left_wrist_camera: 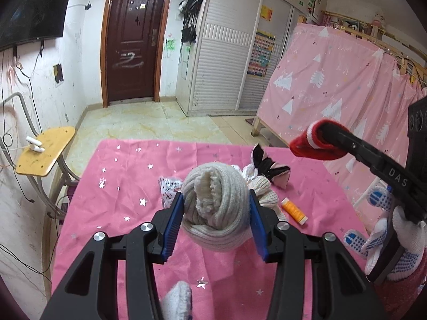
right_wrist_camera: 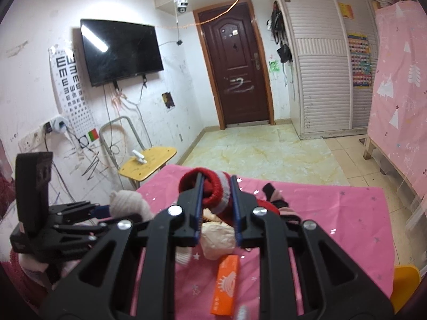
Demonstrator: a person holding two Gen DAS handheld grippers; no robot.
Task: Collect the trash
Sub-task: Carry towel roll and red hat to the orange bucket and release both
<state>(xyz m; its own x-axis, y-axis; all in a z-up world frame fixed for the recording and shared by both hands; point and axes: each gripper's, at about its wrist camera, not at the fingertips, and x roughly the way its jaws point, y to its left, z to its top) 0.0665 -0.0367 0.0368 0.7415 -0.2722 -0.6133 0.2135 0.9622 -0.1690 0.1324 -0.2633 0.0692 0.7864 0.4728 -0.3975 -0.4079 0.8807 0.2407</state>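
We hold a soft grey sock ball [left_wrist_camera: 217, 205] in our left claw [left_wrist_camera: 216, 224] above the pink table [left_wrist_camera: 120, 186]. Our right claw [right_wrist_camera: 216, 208] pinches a light, squishy red sock [right_wrist_camera: 210, 189] by its cuff.

Black handheld grippers, blue pads, gloved hand

Left gripper [left_wrist_camera: 216, 213] and right gripper [right_wrist_camera: 215, 210]: matte black linkage arms, silver round screws, ribbed blue finger pads [left_wrist_camera: 173, 222]. White "DAS" lettering on one arm. Hand [left_wrist_camera: 384, 237] in white knit glove, blue grip dots.
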